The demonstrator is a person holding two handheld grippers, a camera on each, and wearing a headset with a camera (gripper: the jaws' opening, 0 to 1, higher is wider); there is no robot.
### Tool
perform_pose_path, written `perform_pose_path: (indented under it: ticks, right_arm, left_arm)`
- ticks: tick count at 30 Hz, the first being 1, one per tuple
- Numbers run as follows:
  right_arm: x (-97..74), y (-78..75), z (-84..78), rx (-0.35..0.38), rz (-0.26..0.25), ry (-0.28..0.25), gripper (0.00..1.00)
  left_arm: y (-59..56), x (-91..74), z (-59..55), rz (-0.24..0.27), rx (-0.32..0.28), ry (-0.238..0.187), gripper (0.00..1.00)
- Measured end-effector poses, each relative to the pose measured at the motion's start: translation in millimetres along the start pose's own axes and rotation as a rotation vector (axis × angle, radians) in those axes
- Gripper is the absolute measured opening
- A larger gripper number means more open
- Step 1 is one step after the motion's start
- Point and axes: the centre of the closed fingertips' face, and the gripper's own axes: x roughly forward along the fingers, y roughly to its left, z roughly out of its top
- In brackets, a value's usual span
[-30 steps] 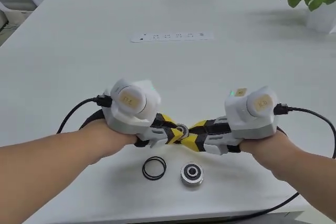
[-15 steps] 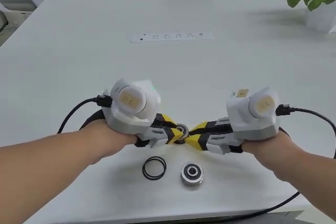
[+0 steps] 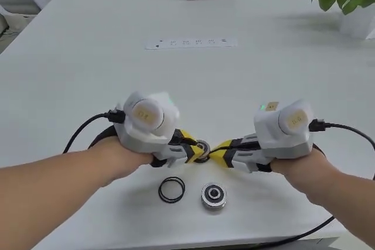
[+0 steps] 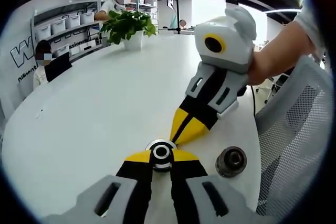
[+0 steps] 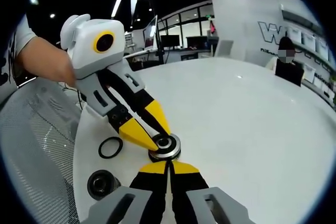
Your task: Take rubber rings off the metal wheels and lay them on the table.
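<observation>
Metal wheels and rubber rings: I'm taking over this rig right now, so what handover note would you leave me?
Left gripper: tongs shut on a wheel.
Right gripper: tongs shut at that wheel's rim; whether they pinch its ring is unclear.
Table: loose black ring, maybe two overlapped, beside a second wheel near the front edge.
Done: at least one ring off.
Left: strip the held wheel and lay its ring down.
</observation>
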Motion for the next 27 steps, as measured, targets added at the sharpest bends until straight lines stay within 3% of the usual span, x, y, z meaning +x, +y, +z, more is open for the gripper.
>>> perform_pose_path:
  ticks: [8,27]
  right_arm:
    - [0.4,-1.9,-1.4,0.038,-0.012,0.000,0.00]
    - [-5.5,-12.0,6.2,0.220,-0.047,-0.091,0.00]
  left_arm:
    - [0.0,0.2,0.1,0.011,-0.006,0.001,0.07]
    - [-2.7,0.7,0.3,0.028,-0.004,0.005,0.07]
